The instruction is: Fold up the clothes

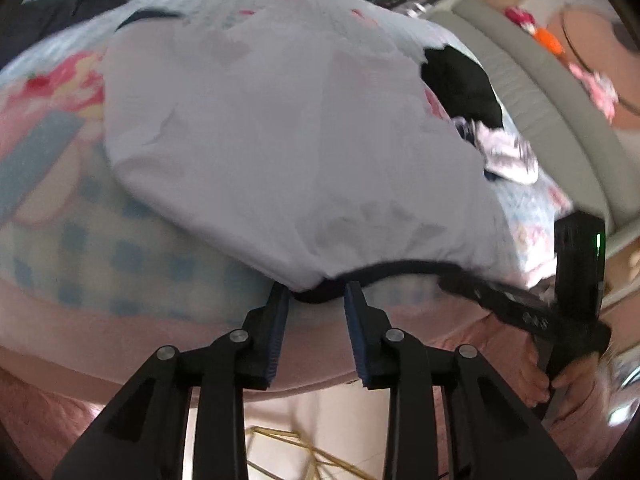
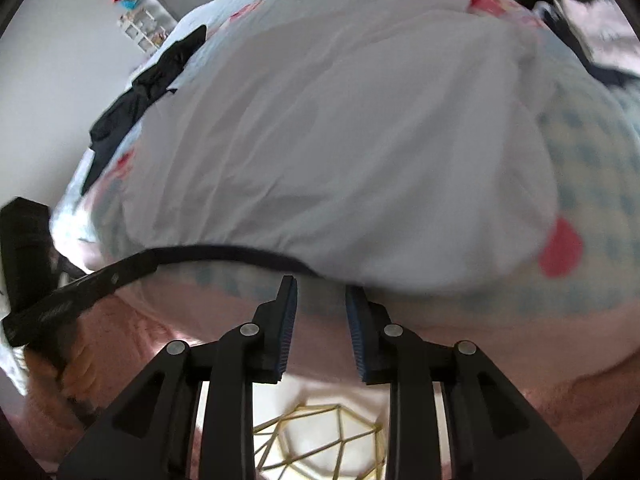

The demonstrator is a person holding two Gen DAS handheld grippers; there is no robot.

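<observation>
Bed [image 1: 100, 240] w/ patterned quilt holds white garment [image 1: 280, 140] spread flat, dark hem [image 1: 400, 270] at near edge; both grippers, left [image 1: 316, 292] & right [image 2: 320, 288], gape unclenched just off hem; cloth looks light, limp, best pinched at hem corners.

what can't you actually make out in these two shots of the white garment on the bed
- White garment: its type; left wrist view, motion blur and folds hide sleeves or legs.
- Its dark trim: whether the right gripper touches it; right wrist view, blurred.
- Black clothing: its shape; the white garment covers part.
- Left gripper: contact with the hem; blurred.
</observation>
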